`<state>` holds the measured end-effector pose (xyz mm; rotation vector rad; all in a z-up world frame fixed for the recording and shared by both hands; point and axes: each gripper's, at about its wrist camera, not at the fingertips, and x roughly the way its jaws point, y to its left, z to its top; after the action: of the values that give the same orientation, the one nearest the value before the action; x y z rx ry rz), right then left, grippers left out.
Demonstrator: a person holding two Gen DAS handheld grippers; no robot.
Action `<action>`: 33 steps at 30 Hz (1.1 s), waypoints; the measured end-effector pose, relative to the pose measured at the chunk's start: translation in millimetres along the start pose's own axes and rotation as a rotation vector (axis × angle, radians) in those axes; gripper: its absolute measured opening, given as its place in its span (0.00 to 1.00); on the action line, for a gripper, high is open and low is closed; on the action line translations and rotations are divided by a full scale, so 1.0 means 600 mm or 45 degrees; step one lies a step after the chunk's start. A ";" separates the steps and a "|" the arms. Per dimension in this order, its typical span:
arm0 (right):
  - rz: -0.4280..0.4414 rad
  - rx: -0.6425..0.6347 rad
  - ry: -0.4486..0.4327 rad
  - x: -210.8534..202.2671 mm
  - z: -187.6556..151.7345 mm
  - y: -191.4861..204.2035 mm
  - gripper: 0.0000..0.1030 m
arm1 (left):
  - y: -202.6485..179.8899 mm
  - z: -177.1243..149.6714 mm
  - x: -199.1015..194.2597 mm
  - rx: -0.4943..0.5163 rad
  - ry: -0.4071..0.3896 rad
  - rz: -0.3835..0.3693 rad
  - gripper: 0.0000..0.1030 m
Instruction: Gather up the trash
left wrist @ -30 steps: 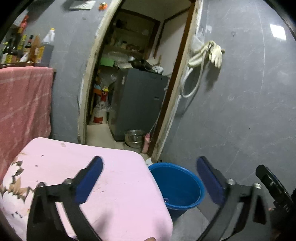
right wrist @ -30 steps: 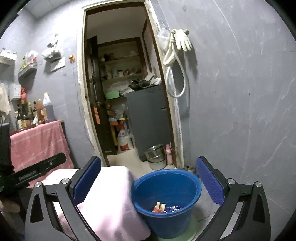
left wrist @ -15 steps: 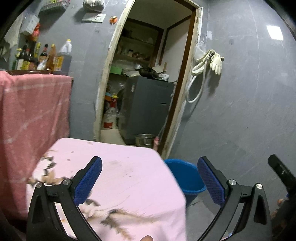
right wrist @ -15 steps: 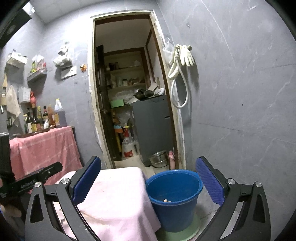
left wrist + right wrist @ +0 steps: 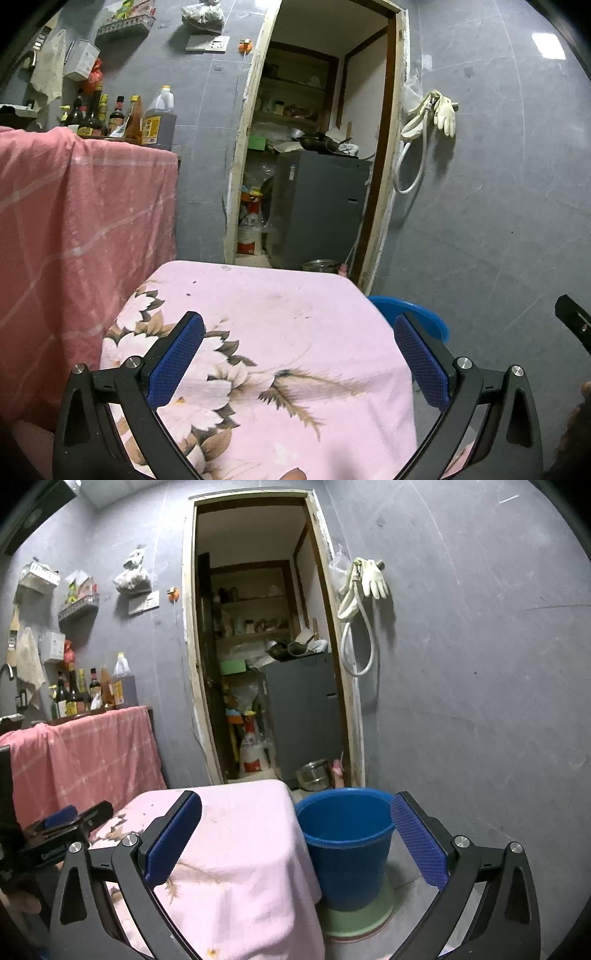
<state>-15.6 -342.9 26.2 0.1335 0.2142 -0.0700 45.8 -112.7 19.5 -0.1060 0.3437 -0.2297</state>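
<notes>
At the far left, a pink checked cloth (image 5: 85,218) is draping a counter that is carrying a cluster of bottles (image 5: 122,118), too crowded to count exactly. You are holding the left gripper (image 5: 295,354) over a small table covered by one pink floral cloth (image 5: 266,325); its two blue-padded jaws are standing spread wide apart with nothing between them. No loose trash is showing on the cloth in either view, only a few small dark specks. To the right of the table, one blue bucket (image 5: 345,834) is standing upright on a green base (image 5: 356,917), just beside the table's hanging cloth edge; its interior is dark and its contents cannot be made out. You are holding the right gripper (image 5: 295,842) raised in front of both table and bucket, its two blue pads likewise spread wide and empty. Behind the bucket, one open doorway (image 5: 258,646) is showing a grey refrigerator (image 5: 306,709) and a metal bowl (image 5: 314,773) on the floor. Further right, one hose (image 5: 354,635) and a white glove (image 5: 375,578) are hanging on the grey wall.
</notes>
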 end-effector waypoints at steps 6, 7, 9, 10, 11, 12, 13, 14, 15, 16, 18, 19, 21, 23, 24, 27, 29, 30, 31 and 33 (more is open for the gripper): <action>-0.043 -0.002 0.038 -0.004 -0.029 0.003 1.00 | 0.007 -0.015 -0.014 0.052 -0.031 0.033 0.98; -0.047 -0.007 0.042 -0.004 -0.034 0.004 1.00 | 0.008 -0.017 -0.015 0.060 -0.033 0.036 0.98; -0.062 -0.025 0.048 -0.004 -0.042 0.005 1.00 | 0.013 -0.023 -0.016 0.069 -0.034 0.037 0.98; -0.067 -0.033 0.052 -0.004 -0.046 0.005 1.00 | 0.013 -0.028 -0.017 0.073 -0.035 0.039 0.98; -0.069 -0.039 0.056 -0.004 -0.050 0.006 1.00 | 0.013 -0.032 -0.017 0.074 -0.035 0.041 0.98; -0.071 -0.042 0.059 -0.004 -0.053 0.007 1.00 | 0.014 -0.036 -0.018 0.078 -0.033 0.044 0.98; -0.074 -0.045 0.065 -0.004 -0.057 0.007 1.00 | 0.015 -0.040 -0.017 0.081 -0.030 0.046 0.98; -0.076 -0.048 0.070 -0.003 -0.061 0.008 1.00 | 0.017 -0.043 -0.017 0.083 -0.027 0.046 0.98; -0.077 -0.051 0.073 -0.003 -0.065 0.008 1.00 | 0.017 -0.047 -0.017 0.084 -0.025 0.047 0.98; -0.080 -0.053 0.075 -0.004 -0.069 0.009 1.00 | 0.018 -0.051 -0.017 0.083 -0.024 0.047 0.98; -0.082 -0.057 0.086 -0.003 -0.074 0.009 1.00 | 0.021 -0.056 -0.016 0.083 -0.018 0.045 0.98; -0.082 -0.057 0.092 -0.002 -0.077 0.009 1.00 | 0.022 -0.060 -0.016 0.081 -0.015 0.047 0.98; -0.080 -0.053 0.099 -0.001 -0.082 0.008 1.00 | 0.024 -0.068 -0.015 0.073 -0.007 0.045 0.98; -0.083 -0.057 0.106 0.000 -0.087 0.009 1.00 | 0.025 -0.075 -0.013 0.074 0.000 0.048 0.98; -0.085 -0.061 0.109 0.001 -0.089 0.009 1.00 | 0.025 -0.078 -0.013 0.078 0.001 0.051 0.98; -0.093 -0.066 0.119 0.005 -0.096 0.010 1.00 | 0.027 -0.086 -0.015 0.087 -0.002 0.062 0.98; -0.106 -0.074 0.128 0.008 -0.100 0.009 1.00 | 0.030 -0.089 -0.013 0.086 0.001 0.065 0.98; -0.115 -0.079 0.134 0.010 -0.101 0.009 1.00 | 0.033 -0.090 -0.014 0.085 0.001 0.065 0.98; -0.123 -0.083 0.140 0.011 -0.104 0.009 1.00 | 0.033 -0.091 -0.013 0.085 0.004 0.067 0.98; -0.123 -0.081 0.151 0.014 -0.106 0.008 1.00 | 0.037 -0.093 -0.012 0.087 0.011 0.065 0.98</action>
<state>-20.6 -329.8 -36.8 0.0637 0.3410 -0.1519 24.7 -93.3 -33.5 -0.0289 0.3464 -0.1914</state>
